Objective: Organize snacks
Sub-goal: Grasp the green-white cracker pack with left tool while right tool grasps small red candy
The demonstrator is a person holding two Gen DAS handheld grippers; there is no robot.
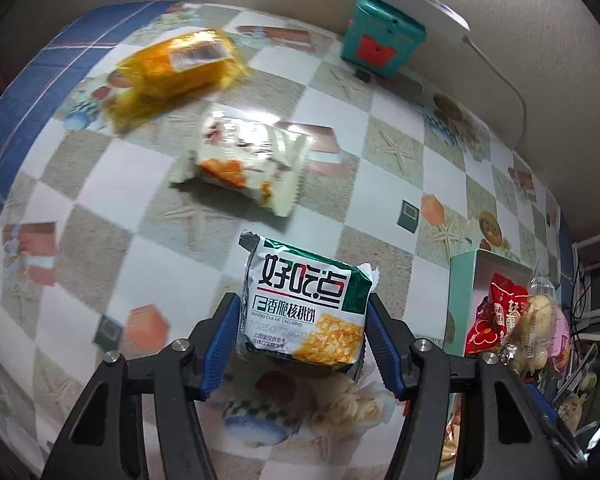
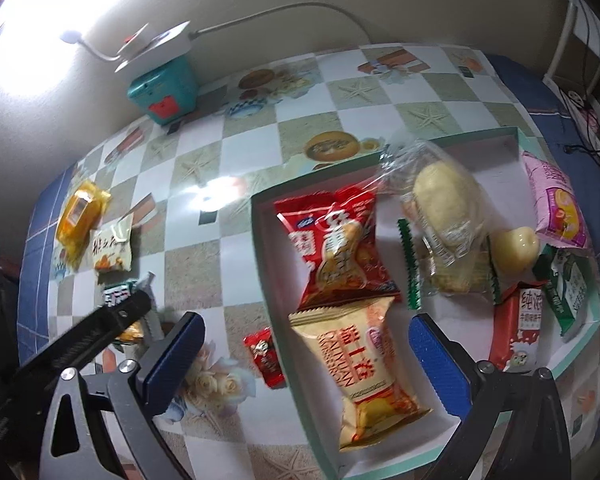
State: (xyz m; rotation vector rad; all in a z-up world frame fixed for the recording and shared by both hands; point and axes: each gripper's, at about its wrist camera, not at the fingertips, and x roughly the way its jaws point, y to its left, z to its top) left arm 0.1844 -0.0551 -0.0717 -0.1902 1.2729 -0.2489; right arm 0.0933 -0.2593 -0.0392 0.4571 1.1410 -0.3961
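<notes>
My left gripper (image 1: 302, 334) is shut on a green-and-white walnut cookie packet (image 1: 304, 304) and holds it above the table. A white snack packet (image 1: 244, 164) and an orange packet (image 1: 176, 72) lie on the table beyond it. My right gripper (image 2: 306, 354) is open and empty, above the near left corner of the teal-rimmed box (image 2: 260, 240). The box holds a cream packet (image 2: 364, 364), a red packet (image 2: 336, 248), a clear-wrapped bun (image 2: 448, 216) and several others. A small red candy (image 2: 265, 356) lies on the table left of the box. The left gripper (image 2: 132, 308) with its packet shows at the left.
A teal tin (image 2: 164, 88) with a white power strip (image 2: 156, 46) on top stands at the back by the wall, its cable running right. The box also shows at the right edge of the left wrist view (image 1: 460, 288). The checkered tablecloth (image 2: 220, 160) has blue borders.
</notes>
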